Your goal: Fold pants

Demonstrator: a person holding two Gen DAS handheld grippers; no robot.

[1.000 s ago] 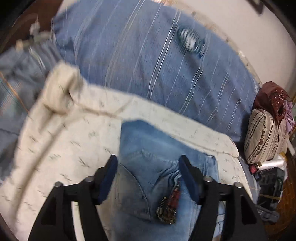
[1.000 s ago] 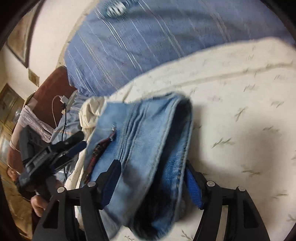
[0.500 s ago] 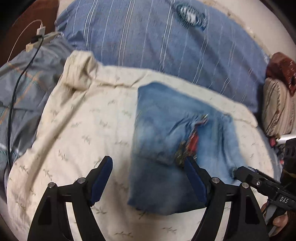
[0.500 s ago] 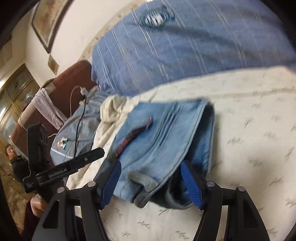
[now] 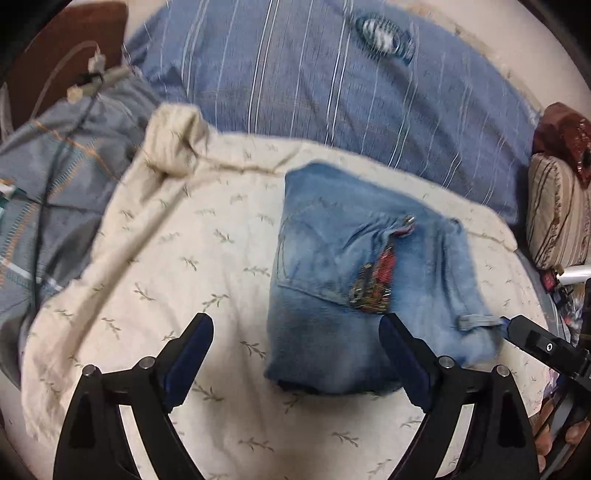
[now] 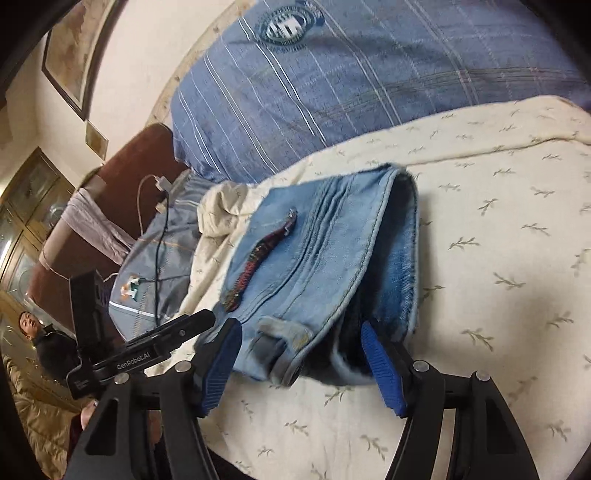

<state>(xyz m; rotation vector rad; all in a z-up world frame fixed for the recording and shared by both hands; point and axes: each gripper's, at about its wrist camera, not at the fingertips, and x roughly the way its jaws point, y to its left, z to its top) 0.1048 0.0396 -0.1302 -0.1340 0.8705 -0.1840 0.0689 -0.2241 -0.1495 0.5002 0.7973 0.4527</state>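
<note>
the blue striped pillow (image 5: pixel 332 92) is smeared by motion blur in the left wrist view, so its round emblem (image 5: pixel 384 35) cannot be read. the folded jeans (image 6: pixel 317 266) hide their inner layers in a dark opening, and the right gripper (image 5: pixel 535 343) is cut off at the left wrist frame's edge.

Bare cream sheet (image 5: pixel 177 258) lay open left of the folded jeans (image 5: pixel 354 280); the bunched sheet corner (image 5: pixel 173 140) and a trailing black cable (image 6: pixel 160 240) blocked the far left. The striped blue pillow (image 5: pixel 332 92) walled off the back; a striped cushion (image 5: pixel 557 210) closed the right edge.
</note>
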